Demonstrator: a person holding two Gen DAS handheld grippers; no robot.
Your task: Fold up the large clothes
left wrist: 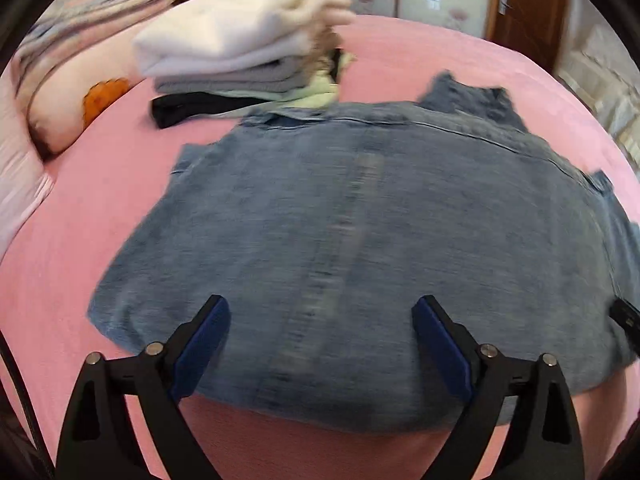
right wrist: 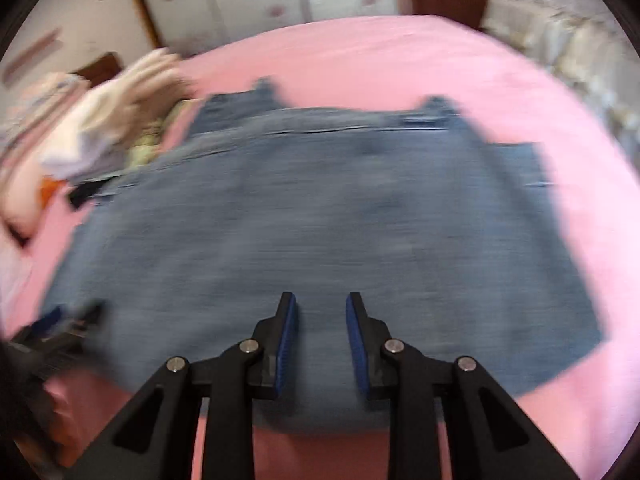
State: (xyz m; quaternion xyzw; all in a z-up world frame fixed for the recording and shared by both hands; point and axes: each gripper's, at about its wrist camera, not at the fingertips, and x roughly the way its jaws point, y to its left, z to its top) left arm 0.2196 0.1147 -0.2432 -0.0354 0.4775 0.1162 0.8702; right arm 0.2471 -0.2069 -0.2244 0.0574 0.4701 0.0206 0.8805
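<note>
Two of my grippers, left (left wrist: 320, 344) wide open and right (right wrist: 322, 344) part-open, both empty, hover over the denim shirt (left wrist: 360, 240) at the bed's (left wrist: 440, 52) near edge; best pinch both hem corners evenly.

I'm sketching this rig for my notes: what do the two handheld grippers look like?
Both look alike. The left gripper and right gripper have matte black angular linkage arms with triangular cut-outs and round silver pivot pins. Their fingers carry flat blue pads; the right pads look ribbed. No cables, markings or sleeves show.
</note>
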